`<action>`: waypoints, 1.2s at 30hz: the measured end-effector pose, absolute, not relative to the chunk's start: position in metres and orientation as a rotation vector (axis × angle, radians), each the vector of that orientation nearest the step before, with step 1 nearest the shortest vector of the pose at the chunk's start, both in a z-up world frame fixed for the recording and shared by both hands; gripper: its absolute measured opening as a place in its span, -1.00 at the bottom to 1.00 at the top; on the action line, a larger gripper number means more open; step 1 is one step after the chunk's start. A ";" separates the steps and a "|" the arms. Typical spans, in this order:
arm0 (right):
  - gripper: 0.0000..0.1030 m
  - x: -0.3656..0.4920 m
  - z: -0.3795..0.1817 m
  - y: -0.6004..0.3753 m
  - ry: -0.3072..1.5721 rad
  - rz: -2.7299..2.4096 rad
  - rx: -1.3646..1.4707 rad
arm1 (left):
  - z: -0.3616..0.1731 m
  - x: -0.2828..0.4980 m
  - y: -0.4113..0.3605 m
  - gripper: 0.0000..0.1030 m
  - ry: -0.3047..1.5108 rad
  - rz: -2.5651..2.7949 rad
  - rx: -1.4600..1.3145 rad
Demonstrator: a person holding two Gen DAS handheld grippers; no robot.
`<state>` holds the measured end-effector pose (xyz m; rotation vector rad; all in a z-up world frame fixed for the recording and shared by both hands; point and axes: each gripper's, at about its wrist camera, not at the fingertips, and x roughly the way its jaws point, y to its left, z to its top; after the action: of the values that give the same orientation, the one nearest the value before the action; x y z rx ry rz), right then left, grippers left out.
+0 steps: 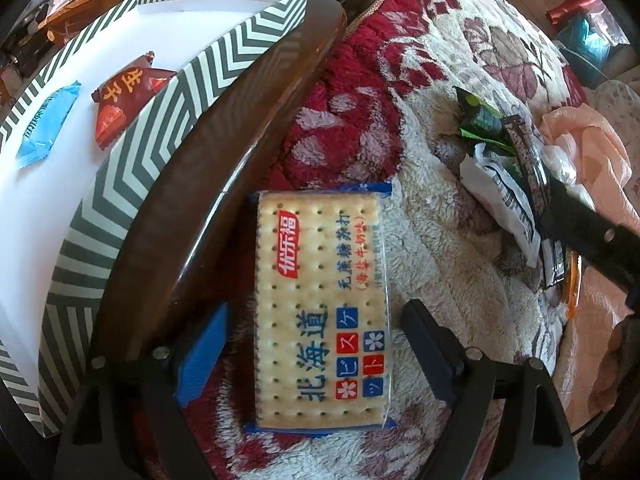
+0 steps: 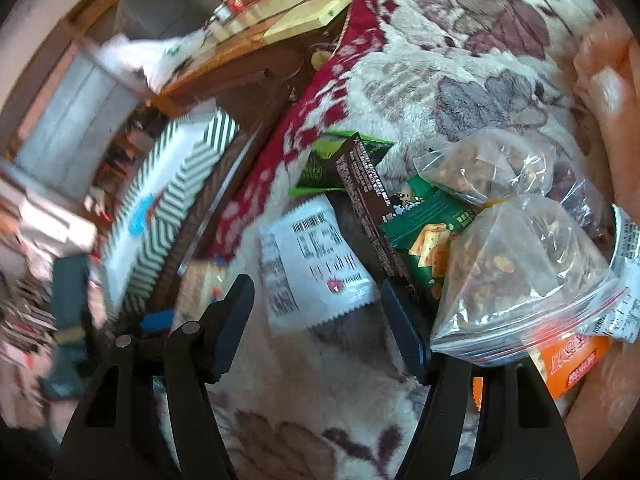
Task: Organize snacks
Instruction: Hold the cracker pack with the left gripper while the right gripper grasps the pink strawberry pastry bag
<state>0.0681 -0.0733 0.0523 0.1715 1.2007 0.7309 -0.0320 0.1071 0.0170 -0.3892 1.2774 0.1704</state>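
Note:
A cracker packet (image 1: 320, 304) with blue ends lies on the fleece blanket, between the fingers of my open left gripper (image 1: 316, 344), which do not touch it. A striped box (image 1: 168, 112) at the left holds a blue packet (image 1: 46, 120) and a red-brown packet (image 1: 124, 100). My right gripper (image 2: 320, 320) is open over a white barcode packet (image 2: 312, 264). Beside it lie a brown bar wrapper (image 2: 364, 184), a green packet (image 2: 332, 160), a green cracker packet (image 2: 428, 232) and a clear zip bag of nuts (image 2: 520, 264). The right gripper's arm (image 1: 580, 232) shows in the left wrist view.
A dark wooden rail (image 1: 224, 148) runs between the box and the floral blanket (image 1: 460, 60). An orange packet (image 2: 572, 360) lies under the zip bag. Pink fabric (image 1: 592, 148) lies at the right. A wooden table (image 2: 280, 20) with clutter stands beyond.

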 end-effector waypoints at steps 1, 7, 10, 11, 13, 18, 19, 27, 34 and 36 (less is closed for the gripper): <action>0.34 0.068 0.055 -0.070 1.189 0.747 0.165 | 0.017 -0.032 0.107 0.73 1.278 0.171 -0.391; 0.39 0.070 0.060 -0.035 1.159 0.788 -0.079 | 0.017 -0.031 0.107 0.73 1.279 0.173 -0.399; 0.39 0.075 0.056 -0.019 1.180 0.812 -0.165 | 0.017 -0.030 0.106 0.74 1.281 0.179 -0.400; 0.39 0.077 0.053 -0.014 1.189 0.807 -0.199 | 0.016 -0.029 0.106 0.75 1.282 0.180 -0.398; 0.38 0.078 0.049 -0.010 1.193 0.799 -0.225 | 0.016 -0.028 0.104 0.75 1.284 0.180 -0.386; -0.07 0.068 0.045 -0.004 1.176 0.758 -0.293 | 0.016 -0.029 0.105 0.53 1.257 0.160 -0.384; -0.15 0.065 0.043 -0.004 1.164 0.742 -0.319 | 0.017 -0.029 0.104 0.48 1.249 0.155 -0.377; -0.58 0.057 0.055 -0.018 1.144 0.747 -0.266 | 0.022 -0.034 0.106 0.11 1.220 0.144 -0.363; -0.70 0.029 0.054 -0.032 1.177 0.809 -0.137 | 0.025 -0.041 0.107 0.11 1.217 0.120 -0.361; -0.70 0.023 0.049 -0.040 1.220 0.856 -0.033 | 0.026 -0.043 0.106 0.11 1.218 0.111 -0.356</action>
<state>0.0233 -0.0397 0.0485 -0.0333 1.2203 0.8564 -0.0427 0.1057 0.0256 -0.3558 1.2183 0.1111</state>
